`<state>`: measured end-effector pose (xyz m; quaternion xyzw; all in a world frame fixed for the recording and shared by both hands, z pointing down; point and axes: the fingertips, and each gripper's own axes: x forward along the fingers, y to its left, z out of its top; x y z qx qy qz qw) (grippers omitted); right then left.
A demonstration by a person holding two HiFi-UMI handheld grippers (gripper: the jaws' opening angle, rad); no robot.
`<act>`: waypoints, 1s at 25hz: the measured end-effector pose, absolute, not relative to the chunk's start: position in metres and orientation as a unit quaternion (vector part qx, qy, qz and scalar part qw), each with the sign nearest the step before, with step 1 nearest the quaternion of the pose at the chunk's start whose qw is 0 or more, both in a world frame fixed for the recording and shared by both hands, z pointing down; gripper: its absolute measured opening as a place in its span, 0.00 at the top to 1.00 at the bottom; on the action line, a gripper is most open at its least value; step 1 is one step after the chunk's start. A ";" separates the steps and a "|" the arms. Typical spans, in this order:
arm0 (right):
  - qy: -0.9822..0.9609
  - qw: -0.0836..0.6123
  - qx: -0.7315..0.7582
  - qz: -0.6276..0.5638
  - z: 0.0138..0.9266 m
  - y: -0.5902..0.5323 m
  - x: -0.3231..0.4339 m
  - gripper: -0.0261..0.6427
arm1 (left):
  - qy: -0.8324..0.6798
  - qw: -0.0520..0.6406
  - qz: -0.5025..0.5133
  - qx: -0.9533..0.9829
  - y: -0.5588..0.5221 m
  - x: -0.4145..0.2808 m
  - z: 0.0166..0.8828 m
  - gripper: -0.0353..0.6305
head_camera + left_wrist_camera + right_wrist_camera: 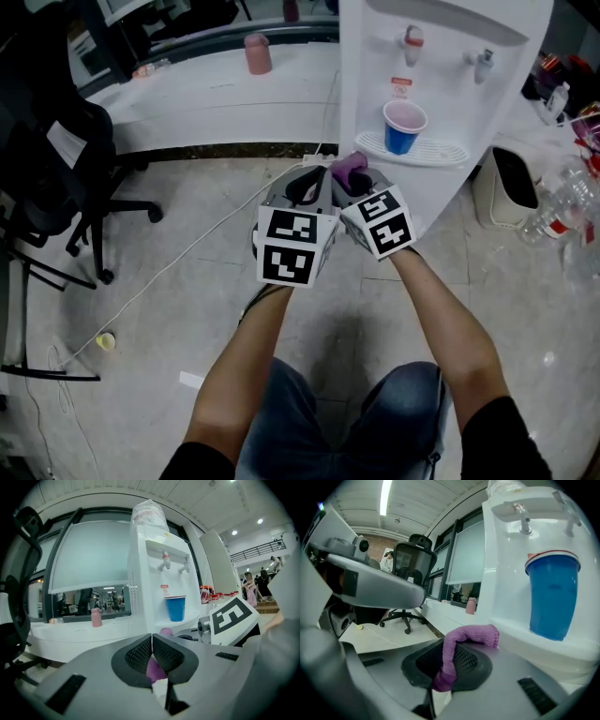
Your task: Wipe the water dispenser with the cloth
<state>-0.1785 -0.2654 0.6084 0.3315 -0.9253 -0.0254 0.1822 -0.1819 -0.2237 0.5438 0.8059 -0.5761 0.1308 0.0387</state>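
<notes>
The white water dispenser (450, 84) stands just ahead, with a blue cup (403, 127) on its drip tray. Both grippers are held side by side in front of it. My right gripper (354, 178) is shut on a purple cloth (349, 167); in the right gripper view the cloth (461, 641) rises from between the pads and folds over toward the dispenser (506, 573) and cup (553, 597). My left gripper (305, 186) has its jaws (152, 637) closed tip to tip, with a purple piece of cloth (154, 670) showing between the pads. The dispenser (154, 573) and cup (175, 608) lie beyond.
A black office chair (56, 178) stands at the left. A white counter at the back carries a pink bottle (258, 53). A cable (187, 253) crosses the tiled floor. A white bin (511, 187) and clear plastic bottles (562, 206) sit right of the dispenser.
</notes>
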 end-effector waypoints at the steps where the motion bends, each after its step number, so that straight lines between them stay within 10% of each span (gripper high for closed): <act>1: -0.925 0.179 0.334 -0.028 0.608 -0.268 -0.176 0.90 | -0.578 0.041 0.128 0.805 -0.225 -0.183 0.546 0.90; 25: -0.869 0.169 0.464 0.017 0.622 -0.293 -0.007 0.90 | -0.527 0.053 0.121 0.839 -0.237 -0.131 0.587 0.91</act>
